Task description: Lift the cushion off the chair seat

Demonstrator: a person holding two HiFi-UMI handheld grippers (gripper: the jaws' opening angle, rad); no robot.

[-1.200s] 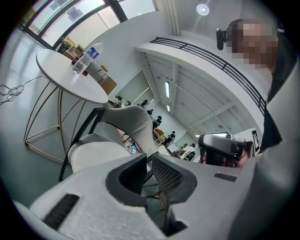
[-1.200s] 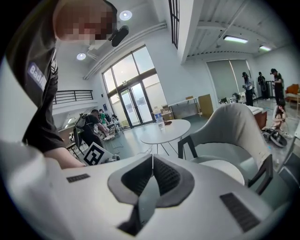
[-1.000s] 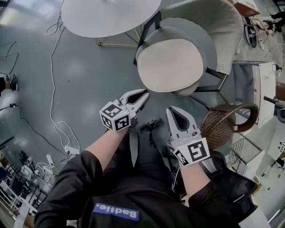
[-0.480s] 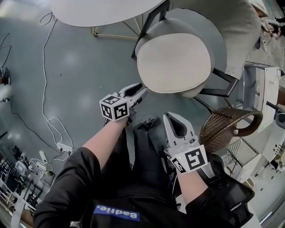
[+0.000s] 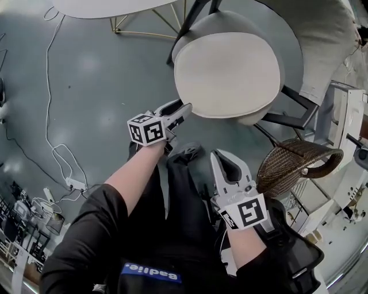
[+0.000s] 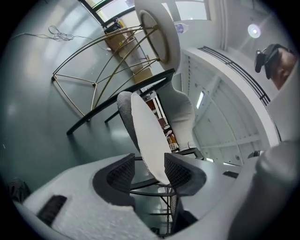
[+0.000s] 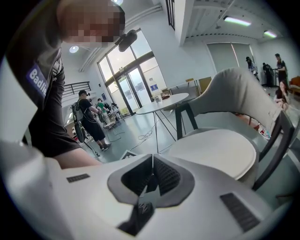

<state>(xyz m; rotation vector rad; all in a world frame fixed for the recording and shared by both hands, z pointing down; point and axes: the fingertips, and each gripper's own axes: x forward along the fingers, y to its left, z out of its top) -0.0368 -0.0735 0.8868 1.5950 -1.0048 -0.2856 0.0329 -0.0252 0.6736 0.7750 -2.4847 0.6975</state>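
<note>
A round cream cushion lies on the grey seat of a chair with a beige backrest. My left gripper is at the cushion's front-left rim. In the left gripper view its jaws are opening, and the cushion's thin edge runs between the two dark pads without being squeezed. My right gripper hangs lower, short of the chair, above my lap. Its jaws are shut with nothing in them, and the cushion lies ahead of them.
A round white table on gold wire legs stands beyond the chair to the left. A wicker basket sits right of my right gripper. Cables and a power strip lie on the grey floor. People stand far off.
Both grippers have sunk toward the chair. The left one rolled, reached the cushion's rim and its jaws went from shut to wide apart. The right one stayed shut.
</note>
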